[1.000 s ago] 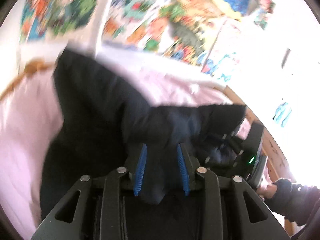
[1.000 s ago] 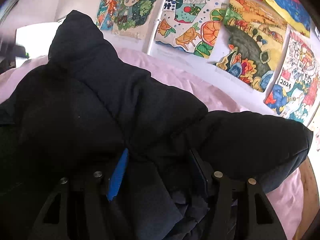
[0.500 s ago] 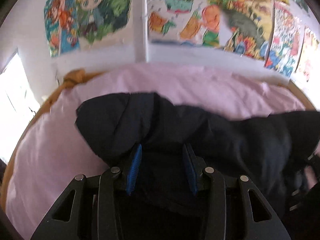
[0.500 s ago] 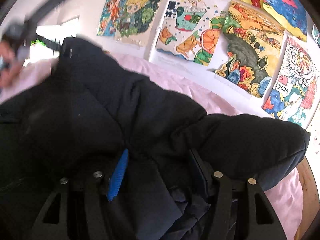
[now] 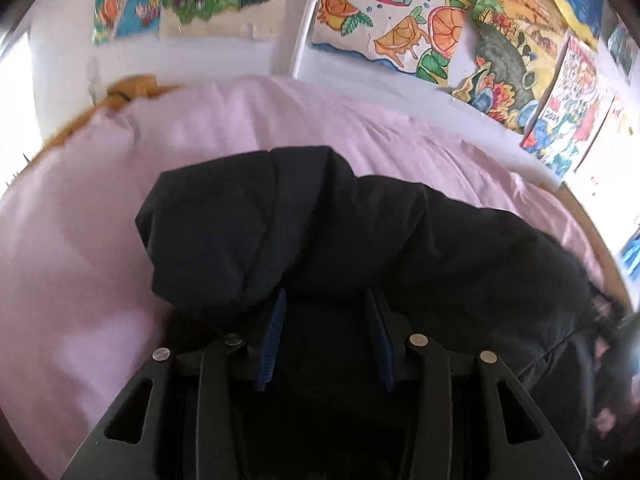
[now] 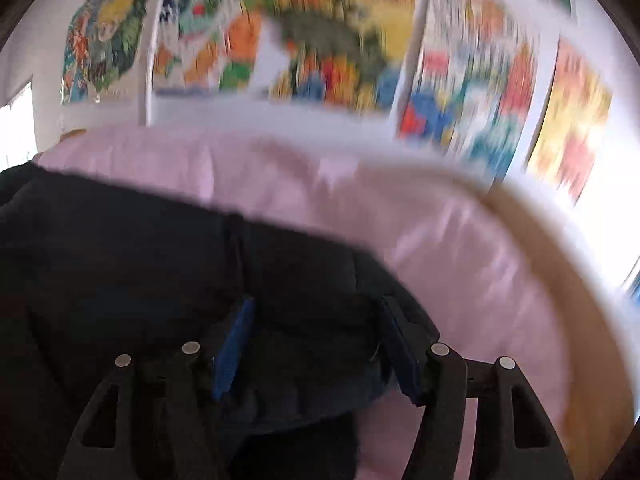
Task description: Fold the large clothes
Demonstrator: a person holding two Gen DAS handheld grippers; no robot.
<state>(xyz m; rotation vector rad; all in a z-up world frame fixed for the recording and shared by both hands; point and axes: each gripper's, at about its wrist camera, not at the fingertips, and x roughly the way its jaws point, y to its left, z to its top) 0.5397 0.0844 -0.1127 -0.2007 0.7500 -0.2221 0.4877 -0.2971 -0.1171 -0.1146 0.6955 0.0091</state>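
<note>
My tongs' matt black plastic fingers (image 5: 216, 380) carry ribbed blue pads (image 5: 274, 336) and shiny metal rivets (image 5: 416, 339). The dark padded jacket (image 5: 280, 220) looks softly matt cloth, the pink bedsheet (image 5: 80, 260) smooth cotton, the wall drawings (image 5: 400, 32) paper.

ahead: coat (image 5: 360, 240) fills my path | left: bare pink sheet (image 5: 80, 240), clear | beyond: wall (image 5: 224, 56), posters | right: blurred, seemingly sheet

Bulky dark padded jacket (image 5: 360, 240), bunched on pink bedding (image 5: 80, 240)
</note>
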